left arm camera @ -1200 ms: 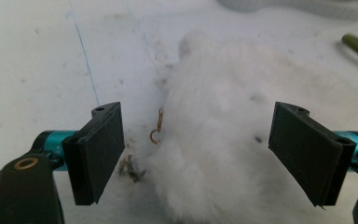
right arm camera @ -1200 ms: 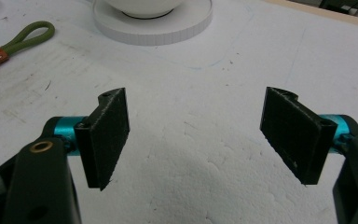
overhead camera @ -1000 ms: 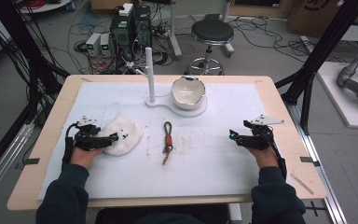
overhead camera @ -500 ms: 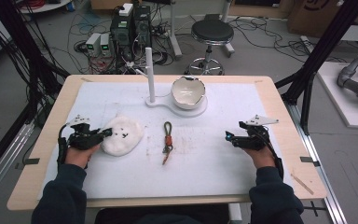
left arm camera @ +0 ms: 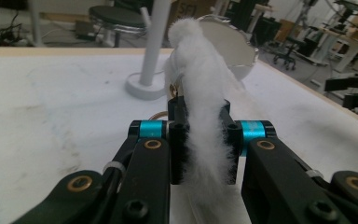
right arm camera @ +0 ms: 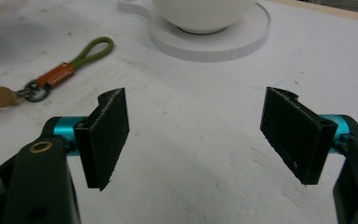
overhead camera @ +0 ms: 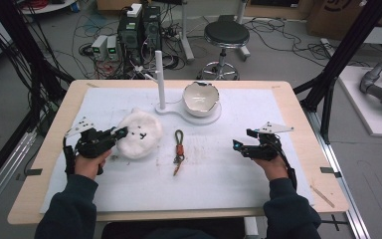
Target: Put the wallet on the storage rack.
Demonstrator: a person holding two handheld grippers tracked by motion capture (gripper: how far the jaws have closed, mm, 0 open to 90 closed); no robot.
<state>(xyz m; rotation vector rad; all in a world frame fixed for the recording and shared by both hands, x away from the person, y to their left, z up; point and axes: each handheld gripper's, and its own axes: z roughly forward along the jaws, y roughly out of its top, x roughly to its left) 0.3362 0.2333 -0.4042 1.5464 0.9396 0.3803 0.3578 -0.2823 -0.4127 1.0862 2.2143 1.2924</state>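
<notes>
- My left gripper has its pads pressed onto the white fluffy plush, a fold of fur squeezed between them; the jaws have just been closing, and the plush is in them.
- From the high view the plush sits left of the white stand, part of it apparently raised off the white mat, so I judge the pick-up done and the carrying barely begun.
- A small metal ring shows behind the fur in the left gripper view, which suggests a hanging loop; I can't tell its shape.
- My right gripper hangs with jaws spread, nothing between them, well right of the stand.
- The keychain strap lies in front of the stand, untouched.
- The white bowl sits on the stand's round base, just right of the post.
- Left, as I judge it: bring the plush to the stand and deal with the strap.
</notes>
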